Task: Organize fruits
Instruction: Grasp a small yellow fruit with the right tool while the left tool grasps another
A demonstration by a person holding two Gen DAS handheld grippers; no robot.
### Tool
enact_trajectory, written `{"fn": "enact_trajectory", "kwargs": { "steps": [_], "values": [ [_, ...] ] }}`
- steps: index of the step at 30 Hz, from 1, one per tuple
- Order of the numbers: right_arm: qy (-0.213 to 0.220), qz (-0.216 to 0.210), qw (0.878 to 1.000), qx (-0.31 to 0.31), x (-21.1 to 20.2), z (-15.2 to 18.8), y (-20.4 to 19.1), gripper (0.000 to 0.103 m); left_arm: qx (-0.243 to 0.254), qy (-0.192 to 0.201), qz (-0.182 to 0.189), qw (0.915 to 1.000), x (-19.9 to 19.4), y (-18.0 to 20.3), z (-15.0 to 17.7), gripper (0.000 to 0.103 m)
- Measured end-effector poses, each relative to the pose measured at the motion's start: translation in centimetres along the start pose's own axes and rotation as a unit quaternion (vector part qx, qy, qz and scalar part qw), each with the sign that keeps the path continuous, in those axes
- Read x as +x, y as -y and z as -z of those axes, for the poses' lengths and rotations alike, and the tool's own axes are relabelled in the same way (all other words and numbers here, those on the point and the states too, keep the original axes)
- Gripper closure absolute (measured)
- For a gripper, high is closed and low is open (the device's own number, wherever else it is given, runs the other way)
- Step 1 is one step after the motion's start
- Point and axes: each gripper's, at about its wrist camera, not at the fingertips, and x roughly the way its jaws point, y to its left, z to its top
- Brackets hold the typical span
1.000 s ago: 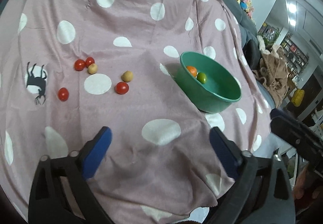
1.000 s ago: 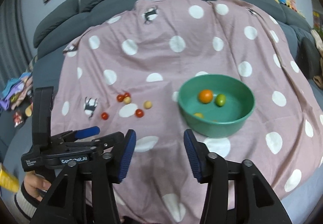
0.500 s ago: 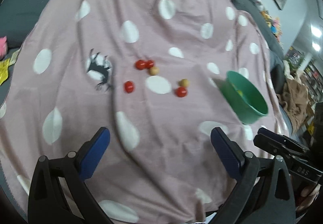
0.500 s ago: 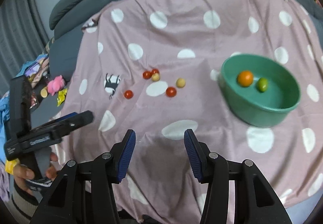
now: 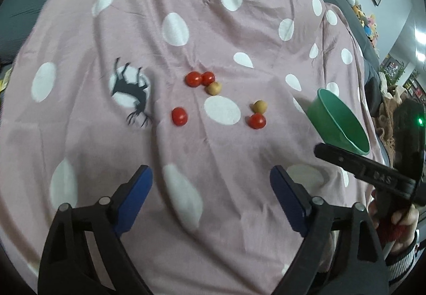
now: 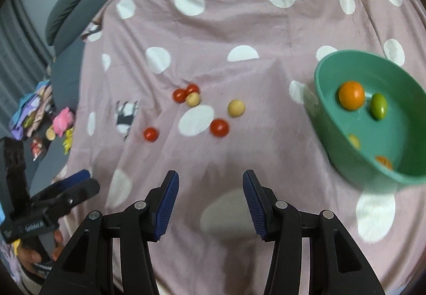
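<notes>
Fruit is what we're after, and six small pieces sit loose on the pink spotted blanket [image 5: 239, 18], mid-frame in both views: a pair of red tomatoes [image 5: 199, 78] touching each other with a tan fruit [image 5: 213, 88] tucked against them, a lone red tomato [image 5: 179, 116] lower left of that cluster, and another red tomato [image 5: 257, 121] pressed up against a second tan fruit [image 5: 259, 106] further right. The green bowl [image 6: 327, 119], at the right of the right wrist view, already holds an orange fruit [image 6: 351, 95], a green one [image 6: 379, 105] and a couple of small pieces low against its near wall. Left gripper [image 5: 211, 195] hangs above the cloth with its blue pads spread wide and nothing between them; right gripper [image 6: 210, 205] is likewise parted and empty, a narrower gap. My read: the pick hasn't begun, and the red tomato by the tan fruit looks the nearest prize to the bowl. Doing it well means coming down with one pad on each side of a single fruit, closing gently so it doesn't squirt away on soft fabric, and avoiding a nudge to its touching neighbour. Compared with half a second back, the left view has closed in and the fruits loom larger, the bowl has slid toward the right edge, and the right gripper has come in closer to the cloth, bowl now bigger at the right of its frame.
</notes>
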Motion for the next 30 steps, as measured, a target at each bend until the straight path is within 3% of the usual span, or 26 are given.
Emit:
{"fn": "enact_trajectory", "kwargs": {
  "steps": [13, 18, 25, 30],
  "values": [
    [-0.029, 0.036, 0.999, 0.01, 8.2, -6.9, 2.0, 0.053, 0.024, -0.042, -0.001, 0.9988, 9.3, 1.9, -7.2, 0.032],
    [-0.041, 0.03, 0.999, -0.002, 10.4, -7.8, 2.0, 0.055, 0.028, -0.056, -0.021, 0.9978, 13.0, 2.1, -9.0, 0.035],
    [-0.052, 0.046, 0.997, -0.027, 12.5, -8.3, 2.3, 0.063, 0.011, -0.072, -0.025, 0.9971, 16.5, 1.3, -10.7, 0.052],
    [-0.07, 0.029, 0.997, -0.025, 12.9, -8.2, 2.6, 0.067, 0.007, -0.075, -0.037, 0.9965, 18.0, 0.7, -11.2, 0.063]
  ]
}}
